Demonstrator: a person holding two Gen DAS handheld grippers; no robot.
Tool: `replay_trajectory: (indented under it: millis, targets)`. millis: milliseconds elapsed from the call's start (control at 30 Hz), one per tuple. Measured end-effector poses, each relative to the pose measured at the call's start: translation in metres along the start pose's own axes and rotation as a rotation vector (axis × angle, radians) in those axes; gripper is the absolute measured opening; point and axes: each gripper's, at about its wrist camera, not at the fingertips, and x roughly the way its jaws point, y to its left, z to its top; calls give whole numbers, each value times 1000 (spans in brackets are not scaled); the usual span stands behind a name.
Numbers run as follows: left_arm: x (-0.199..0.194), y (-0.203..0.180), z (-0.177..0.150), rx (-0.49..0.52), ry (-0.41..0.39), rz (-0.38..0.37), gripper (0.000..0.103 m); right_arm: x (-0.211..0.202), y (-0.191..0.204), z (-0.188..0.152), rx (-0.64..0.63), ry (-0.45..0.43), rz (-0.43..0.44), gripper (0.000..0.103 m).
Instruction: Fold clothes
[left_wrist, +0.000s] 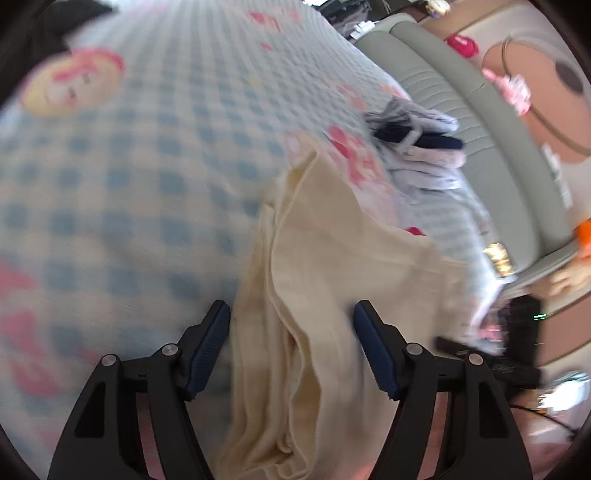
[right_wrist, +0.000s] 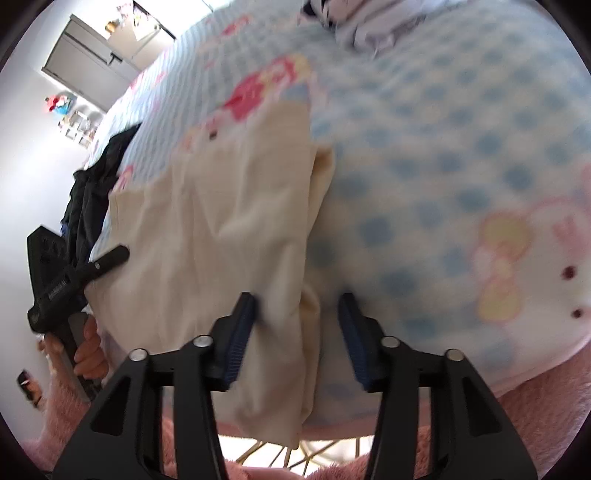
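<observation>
A cream garment (left_wrist: 332, 295) lies folded lengthwise on the blue-and-white checked bedspread (left_wrist: 147, 166). In the left wrist view my left gripper (left_wrist: 290, 310) is open and straddles the garment's near end without pressing it. In the right wrist view the same cream garment (right_wrist: 221, 221) reaches the bed's near edge and hangs over it. My right gripper (right_wrist: 296, 299) is open astride the garment's right folded edge, its left pad over the cloth. A hand (right_wrist: 88, 350) holds the left tool at the garment's left side, where one of its fingers (right_wrist: 114, 256) rests on the cloth.
A stack of grey, white and navy clothes (left_wrist: 417, 136) sits on the bed beyond the garment, near a grey padded headboard (left_wrist: 461, 110). A dark garment (right_wrist: 96, 177) lies heaped at the bed's left edge. Pink fluffy fabric (right_wrist: 535, 424) shows below the bed edge.
</observation>
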Motion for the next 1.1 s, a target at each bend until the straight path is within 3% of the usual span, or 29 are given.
replay_trajectory:
  millis: [67,200,267,300,333,433,567,633,733,867,967,1033,1100]
  targets:
    - [7,1,0,-1,26,-27,75,6,4,-3,-13,16,25,53]
    - [24,-5,2,8,55,-6,85,18,9,-5,-23,17,39,61]
    - [33,-8,5,8,63,21,85,20,6,-4,-12,16,42,59]
    - [33,-10,5,15,64,32,83,20,5,-5,-7,10,49,53]
    - [33,-14,4,30,65,32,71,18,7,-5,-8,1,53,49]
    - [29,-22,2,47,61,8,49,13,14,-7,-27,-20,46,35]
    - [18,-30,-4,28,36,6,37,3,27,0,-57,-43,35,22]
    - [8,-37,-6,23,23,-20,32,-8,34,7,-74,-71,52,20]
    - [-11,-58,-14,48,-9,-55,32,-27,40,21,-88,-130,107,21]
    - [-34,-77,-35,66,-87,-43,34,-38,35,34,-108,-168,77,22]
    - [-19,-61,-45,37,-53,32,35,-20,30,37,-93,-109,36,23]
    - [-2,-37,-50,-38,23,62,40,-6,22,33,-101,-56,-6,29]
    - [0,-21,-53,-90,33,9,45,4,14,28,-86,-21,-2,34]
